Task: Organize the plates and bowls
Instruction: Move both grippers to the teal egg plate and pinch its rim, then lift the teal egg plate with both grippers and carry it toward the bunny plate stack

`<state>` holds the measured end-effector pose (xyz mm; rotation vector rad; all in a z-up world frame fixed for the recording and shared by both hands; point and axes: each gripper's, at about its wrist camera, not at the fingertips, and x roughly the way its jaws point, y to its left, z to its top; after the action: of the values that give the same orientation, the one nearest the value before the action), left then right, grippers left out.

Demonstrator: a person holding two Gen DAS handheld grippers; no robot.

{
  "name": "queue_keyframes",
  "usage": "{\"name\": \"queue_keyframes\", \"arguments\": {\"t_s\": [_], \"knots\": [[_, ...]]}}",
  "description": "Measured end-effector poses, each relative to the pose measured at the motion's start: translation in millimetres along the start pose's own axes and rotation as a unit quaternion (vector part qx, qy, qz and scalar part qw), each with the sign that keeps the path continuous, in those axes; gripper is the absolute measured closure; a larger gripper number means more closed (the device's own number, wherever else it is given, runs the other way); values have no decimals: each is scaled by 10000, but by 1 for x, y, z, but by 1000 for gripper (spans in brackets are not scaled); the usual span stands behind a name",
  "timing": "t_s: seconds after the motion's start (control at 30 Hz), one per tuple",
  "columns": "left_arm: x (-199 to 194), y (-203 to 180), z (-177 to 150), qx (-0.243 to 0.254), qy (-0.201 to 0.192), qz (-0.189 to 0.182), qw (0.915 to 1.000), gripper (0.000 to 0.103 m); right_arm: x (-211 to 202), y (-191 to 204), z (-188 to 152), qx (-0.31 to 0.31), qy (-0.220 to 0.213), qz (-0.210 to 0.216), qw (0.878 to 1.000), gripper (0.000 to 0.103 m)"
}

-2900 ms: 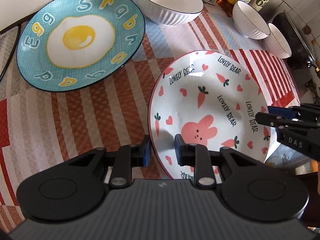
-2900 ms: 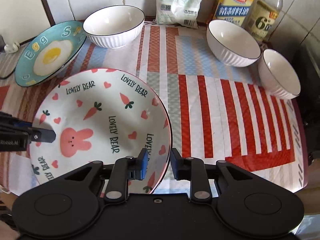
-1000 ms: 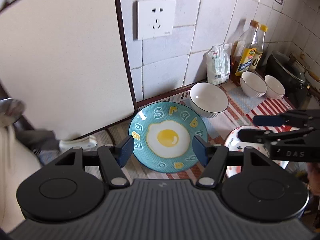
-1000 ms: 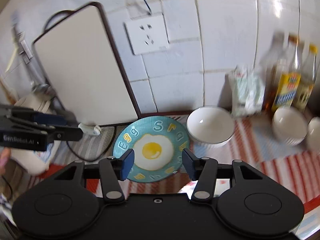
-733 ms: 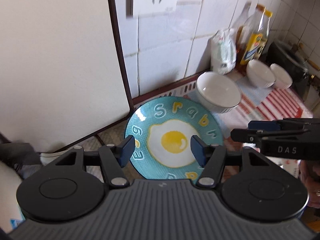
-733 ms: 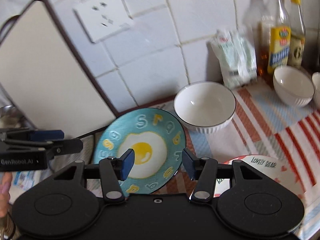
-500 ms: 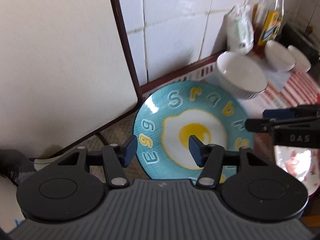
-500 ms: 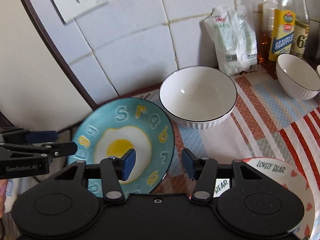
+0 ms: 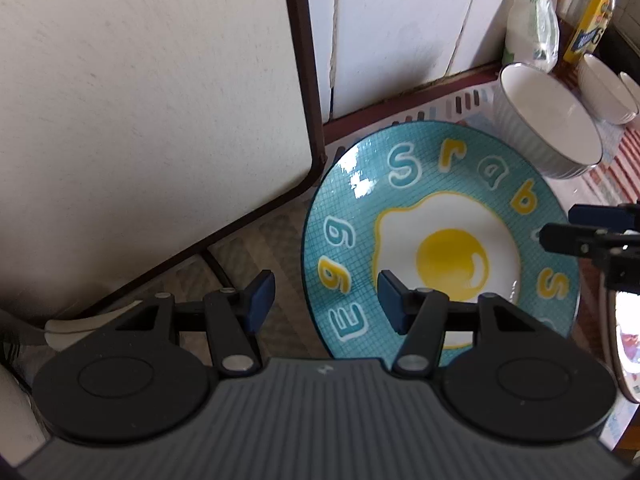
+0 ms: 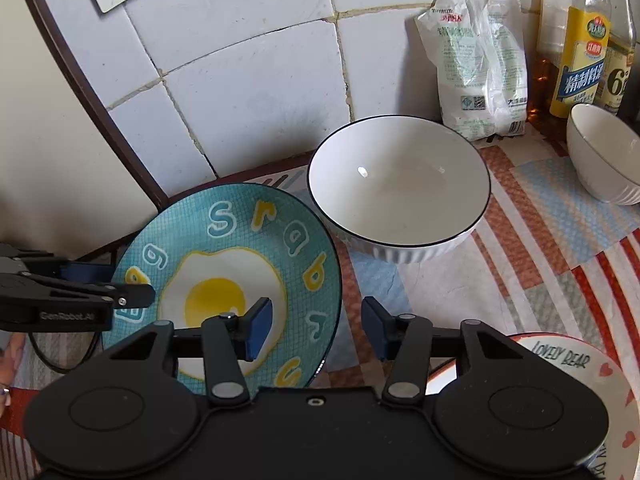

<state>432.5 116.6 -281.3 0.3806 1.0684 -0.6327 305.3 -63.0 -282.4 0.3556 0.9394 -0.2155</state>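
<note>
A teal plate with a fried-egg print [image 9: 440, 240] lies on the counter mat by the wall; it also shows in the right wrist view [image 10: 240, 280]. My left gripper [image 9: 326, 300] is open and empty, straddling the plate's left rim. My right gripper [image 10: 316, 330] is open and empty, straddling the plate's right rim. A large white bowl [image 10: 400, 188] stands just right of the plate. A smaller white bowl [image 10: 604, 152] stands further right. The pink bunny plate [image 10: 580, 376] lies at the lower right.
A white board with a dark frame [image 9: 140, 100] leans on the tiled wall at the left. A white bag [image 10: 476, 64] and oil bottles [image 10: 580, 52] stand at the back right. A black cable [image 10: 60, 360] lies left of the plate.
Both grippers have come down and closer to the egg plate, one on each side. Both stay open. Earlier they were at the bunny plate with narrower jaws.
</note>
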Motion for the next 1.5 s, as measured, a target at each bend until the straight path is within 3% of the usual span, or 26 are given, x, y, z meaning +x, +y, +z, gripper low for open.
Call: {"name": "queue_keyframes", "arguments": {"t_s": [0.1, 0.2, 0.27, 0.37, 0.47, 0.53, 0.8, 0.9, 1.03, 1.5], "knots": [[5, 2, -2, -68, -44, -102, 9999, 57, 5, -1, 1, 96, 64, 45, 9999, 51], [5, 8, -1, -271, -44, -212, 9994, 65, 0, 2, 1, -31, -20, -339, 9994, 52], [4, 11, 0, -309, -9, -366, 9989, 76, -2, -4, 2, 121, 32, -18, 9999, 53], [4, 11, 2, -338, 53, -381, 9987, 76, 4, -8, 4, 160, 142, 41, 9998, 53], [5, 12, 2, -514, 69, -389, 9979, 73, 15, -11, 4, 266, 338, 182, 9989, 75], [8, 16, 1, -765, 92, -534, 9956, 71, 20, -11, 0, 372, 472, 237, 9979, 80], [4, 7, -11, -790, -328, -331, 9958, 74, 24, -15, -6, 677, 223, 332, 9969, 81], [2, 8, -13, -917, -292, -286, 9950, 74, 21, -13, -6, 746, 194, 297, 9966, 82], [-2, 18, -19, -1432, -86, -501, 9884, 74, 6, -19, -7, 980, 21, 445, 9942, 89], [-56, -10, -37, -1280, -301, -810, 9880, 75, -64, -30, -26, 1137, -47, 590, 9917, 90]]}}
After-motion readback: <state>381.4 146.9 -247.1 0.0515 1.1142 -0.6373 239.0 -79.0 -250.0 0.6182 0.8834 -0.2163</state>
